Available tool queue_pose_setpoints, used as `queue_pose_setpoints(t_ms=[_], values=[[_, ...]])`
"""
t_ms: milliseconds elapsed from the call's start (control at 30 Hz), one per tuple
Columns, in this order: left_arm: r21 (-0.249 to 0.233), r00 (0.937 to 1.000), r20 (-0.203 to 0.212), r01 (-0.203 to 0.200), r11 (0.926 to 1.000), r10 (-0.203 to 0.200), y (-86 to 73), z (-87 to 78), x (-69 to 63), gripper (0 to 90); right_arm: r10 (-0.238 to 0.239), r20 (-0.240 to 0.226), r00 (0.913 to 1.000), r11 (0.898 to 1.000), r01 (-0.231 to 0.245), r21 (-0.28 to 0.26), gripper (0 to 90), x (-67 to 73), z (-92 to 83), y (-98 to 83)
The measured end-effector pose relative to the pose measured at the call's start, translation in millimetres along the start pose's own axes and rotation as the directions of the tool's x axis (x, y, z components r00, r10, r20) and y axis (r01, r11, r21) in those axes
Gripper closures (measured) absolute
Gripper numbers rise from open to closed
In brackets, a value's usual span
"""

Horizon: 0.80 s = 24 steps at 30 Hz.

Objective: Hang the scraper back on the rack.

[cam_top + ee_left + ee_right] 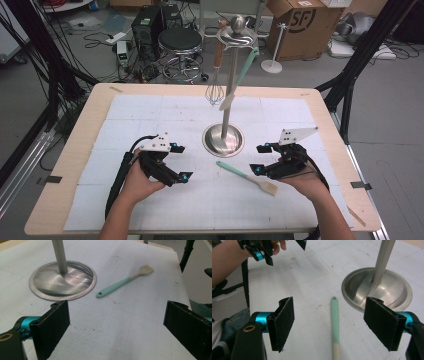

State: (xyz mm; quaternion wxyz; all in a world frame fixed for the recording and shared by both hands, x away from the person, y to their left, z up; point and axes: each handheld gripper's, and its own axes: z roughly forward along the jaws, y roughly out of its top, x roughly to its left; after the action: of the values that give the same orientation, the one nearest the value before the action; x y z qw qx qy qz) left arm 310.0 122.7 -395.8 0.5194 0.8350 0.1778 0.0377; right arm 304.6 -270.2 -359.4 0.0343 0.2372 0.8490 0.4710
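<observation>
The right gripper (258, 159) hangs wide open over the teal-handled brush (247, 177) — nothing clamped. The brush lies flat on the white mat (150, 115), just beside the steel stand's base (223, 139). The left gripper (182, 162) — also agape, holding nothing.

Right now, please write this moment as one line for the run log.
left gripper: open, empty | right gripper: open, astride brush handle | brush: flat on mat | stand: beside it

high view: above near edge, looks forward and down over whole tabletop (70, 165) | left claw view: low, close | right claw view: low, close | all share round steel stand base (223, 140) (62, 281) (395, 293), mint-handled silicone brush (247, 177) (123, 282) (335, 322)
</observation>
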Motion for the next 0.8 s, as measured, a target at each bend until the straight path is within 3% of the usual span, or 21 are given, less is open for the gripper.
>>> queue_pose_setpoints(t_ms=[167, 467, 800], values=[[-0.001, 1.0000, 0.006, 0.003, 1.0000, -0.003, -0.2, 0.4, -0.5, 7.4, -0.002, 0.035, 0.9994, 1.000, 0.002, -0.008, 23.0, 1.0, 4.2, -8.9], [-0.004, 0.9999, 0.016, 0.007, 1.0000, -0.007, -1.3, 1.5, -0.6, 7.3, 0.020, 0.054, 0.9984, 1.000, -0.019, -0.020, 22.1, -2.2, 10.1, -24.4], [-0.001, 0.9998, 0.021, 0.002, 1.0000, -0.002, -1.4, 2.6, -2.0, 7.4, 0.036, 0.080, 0.9961, 0.998, -0.032, -0.046, 20.1, -3.9, 2.4, -27.3]])
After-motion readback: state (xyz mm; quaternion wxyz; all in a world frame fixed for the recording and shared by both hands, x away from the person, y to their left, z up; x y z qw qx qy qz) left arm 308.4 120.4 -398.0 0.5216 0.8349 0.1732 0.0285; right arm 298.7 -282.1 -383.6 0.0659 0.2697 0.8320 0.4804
